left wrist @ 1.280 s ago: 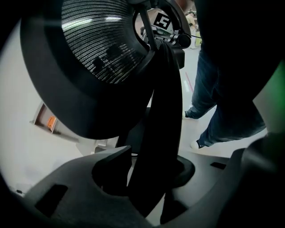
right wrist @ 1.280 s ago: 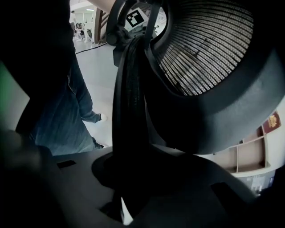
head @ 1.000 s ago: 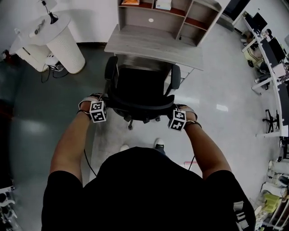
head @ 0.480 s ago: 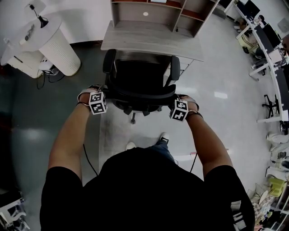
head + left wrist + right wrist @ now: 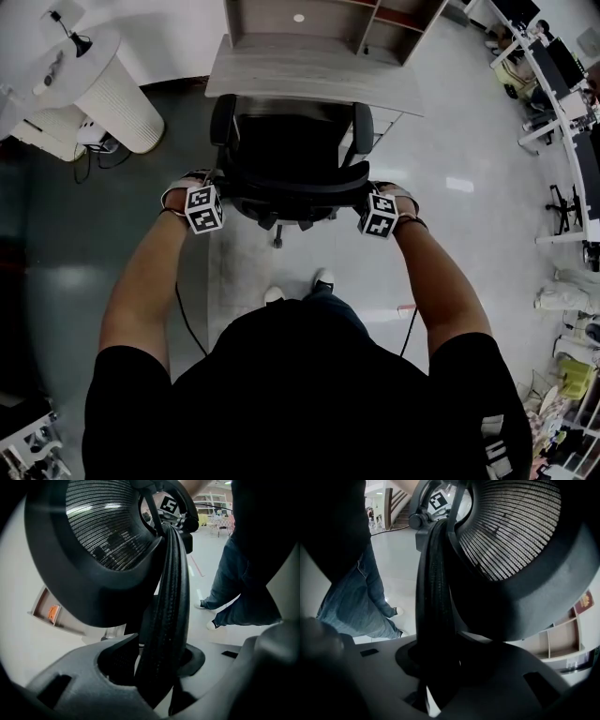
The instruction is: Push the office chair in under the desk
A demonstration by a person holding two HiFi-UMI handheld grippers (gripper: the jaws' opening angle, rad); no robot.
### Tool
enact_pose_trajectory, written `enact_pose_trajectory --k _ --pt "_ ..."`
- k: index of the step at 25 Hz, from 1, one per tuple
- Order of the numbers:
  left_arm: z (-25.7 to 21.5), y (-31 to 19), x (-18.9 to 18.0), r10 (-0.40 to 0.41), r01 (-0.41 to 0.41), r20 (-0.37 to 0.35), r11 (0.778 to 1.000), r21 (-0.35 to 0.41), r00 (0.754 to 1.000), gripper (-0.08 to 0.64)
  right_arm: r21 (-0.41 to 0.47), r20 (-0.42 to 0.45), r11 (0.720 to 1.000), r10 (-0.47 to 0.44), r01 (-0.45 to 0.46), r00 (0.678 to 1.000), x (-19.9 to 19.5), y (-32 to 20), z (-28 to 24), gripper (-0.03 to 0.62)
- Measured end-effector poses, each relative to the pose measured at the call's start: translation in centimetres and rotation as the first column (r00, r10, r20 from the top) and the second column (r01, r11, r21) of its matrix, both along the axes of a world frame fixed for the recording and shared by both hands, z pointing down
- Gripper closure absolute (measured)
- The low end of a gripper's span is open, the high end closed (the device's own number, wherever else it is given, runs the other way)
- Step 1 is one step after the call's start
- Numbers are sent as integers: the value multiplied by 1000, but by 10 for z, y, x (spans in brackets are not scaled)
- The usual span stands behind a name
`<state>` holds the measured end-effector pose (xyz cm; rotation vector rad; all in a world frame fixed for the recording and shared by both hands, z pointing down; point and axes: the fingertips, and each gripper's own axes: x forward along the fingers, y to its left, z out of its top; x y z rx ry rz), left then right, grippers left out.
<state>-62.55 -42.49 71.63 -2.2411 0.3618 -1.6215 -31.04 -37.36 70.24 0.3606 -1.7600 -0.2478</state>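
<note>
**Head view: the push is nearly home**

The left tool (image 5: 217,192) and right tool (image 5: 364,194) are each clamping the back rim of the black mesh office chair (image 5: 286,150), which is sitting nearer than a second ago, its seat slipping beneath the pale wood-grain bench (image 5: 309,80). Its armrests (image 5: 363,122) are reaching the front edge and may catch. The white ribbed pedestal (image 5: 117,103) is standing well apart, leaving room.

1. The glossy floor (image 5: 84,244) is occupied by a grey desk (image 5: 309,80).
2. An office chair (image 5: 292,155) is stood at the desk's front edge.
3. A white ribbed pedestal (image 5: 114,101) is set beyond the desk's left corner.
</note>
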Motion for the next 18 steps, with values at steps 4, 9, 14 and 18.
enact_pose_trajectory --k 4,9,14,18 --pt "2 3 1 -9 9 3 1000 1 1000 388 -2 4 1000 -11 11 1000 1 3 1 468" --pt "2 3 0 -5 5 15 1000 3 1000 390 2 10 1000 -15 15 1000 -1 4 1 469" --pt "-1 5 -1 3 -3 11 1000 -2 1000 393 3 18 1000 -20 20 1000 -2 4 -2 468" --pt "1 3 -2 5 -5 24 1000 -5 1000 391 4 19 1000 -19 19 1000 -2 2 -1 466"
